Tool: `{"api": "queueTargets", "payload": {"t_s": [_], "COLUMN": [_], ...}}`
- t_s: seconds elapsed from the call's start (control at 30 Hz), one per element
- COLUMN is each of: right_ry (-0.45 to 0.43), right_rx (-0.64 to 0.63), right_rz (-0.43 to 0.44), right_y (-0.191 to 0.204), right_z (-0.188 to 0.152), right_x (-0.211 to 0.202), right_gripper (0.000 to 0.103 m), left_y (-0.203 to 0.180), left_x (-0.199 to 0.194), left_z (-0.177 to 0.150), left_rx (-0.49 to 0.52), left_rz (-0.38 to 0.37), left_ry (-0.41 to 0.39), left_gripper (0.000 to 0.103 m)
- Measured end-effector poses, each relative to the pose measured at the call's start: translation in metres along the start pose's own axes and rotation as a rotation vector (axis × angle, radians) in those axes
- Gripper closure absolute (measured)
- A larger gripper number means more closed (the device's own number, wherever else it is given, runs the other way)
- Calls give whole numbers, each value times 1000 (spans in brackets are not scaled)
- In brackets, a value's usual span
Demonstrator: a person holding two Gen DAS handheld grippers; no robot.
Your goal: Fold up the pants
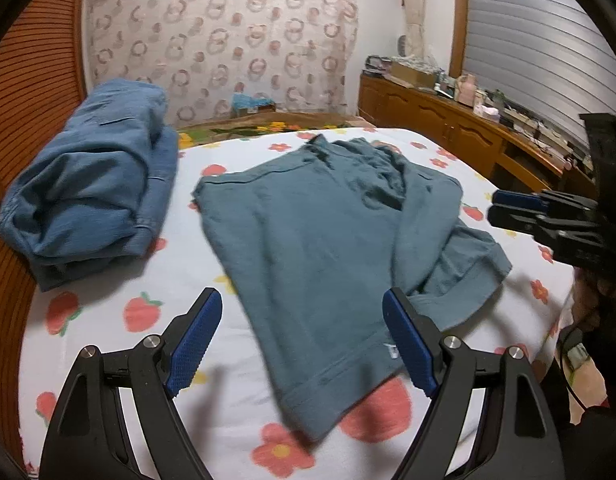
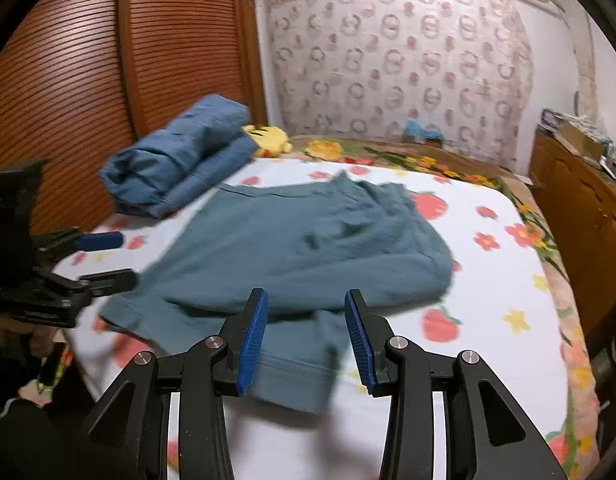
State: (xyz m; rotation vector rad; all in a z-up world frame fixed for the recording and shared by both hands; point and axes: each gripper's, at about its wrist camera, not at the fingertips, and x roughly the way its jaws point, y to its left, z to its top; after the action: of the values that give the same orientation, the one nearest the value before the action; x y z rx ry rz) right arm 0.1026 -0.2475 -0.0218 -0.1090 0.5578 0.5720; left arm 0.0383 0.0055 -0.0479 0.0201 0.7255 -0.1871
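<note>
Teal-grey pants (image 1: 308,232) lie partly folded on the bed, one leg laid over the other and the waist bunched at the far end. My left gripper (image 1: 302,296) hovers open over the near hem, with nothing pinched between its blue pads. The right gripper (image 2: 306,294) is also open. It hangs above the lower leg's cuff of the pants (image 2: 300,240), and its pads stand apart from the cloth. Each gripper shows in the other's view: the right gripper (image 1: 495,208) at the right edge, the left gripper (image 2: 108,258) at the left edge.
A folded blue garment (image 1: 92,184) (image 2: 176,160) sits at the bed's far left by a slatted wooden wardrobe (image 2: 68,60). A yellow plush toy (image 2: 270,140) lies behind it. The floral sheet (image 1: 236,420) covers the bed. A cluttered wooden cabinet (image 1: 447,120) runs along the right.
</note>
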Motion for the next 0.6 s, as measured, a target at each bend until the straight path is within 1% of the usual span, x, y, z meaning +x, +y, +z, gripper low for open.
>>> {"api": "queueTargets", "payload": {"t_s": [0.13, 0.27, 0.33, 0.37, 0.43, 0.6], "right_ry": [28, 71, 90, 95, 86, 77], "right_rx": [15, 40, 55, 75, 91, 84], "right_rz": [-64, -119, -137, -122, -106, -101], "right_y": [-12, -25, -32, -35, -34, -27], "right_z": [-3, -1, -2, -1, 2, 3], "right_x": [5, 9, 14, 15, 14, 16], "right_gripper": [61, 61, 61, 61, 61, 61], "left_y": [-10, -19, -22, -25, -30, -43], "left_x": [4, 9, 11, 14, 17, 26], "left_z": [2, 6, 7, 8, 8, 2], "left_rx": [13, 20, 22, 25, 33, 61], "left_rz": [-33, -94, -119, -130, -141, -172], "left_ry": [10, 21, 29, 39, 47, 90], "left_gripper": [20, 22, 32, 34, 44, 60]}}
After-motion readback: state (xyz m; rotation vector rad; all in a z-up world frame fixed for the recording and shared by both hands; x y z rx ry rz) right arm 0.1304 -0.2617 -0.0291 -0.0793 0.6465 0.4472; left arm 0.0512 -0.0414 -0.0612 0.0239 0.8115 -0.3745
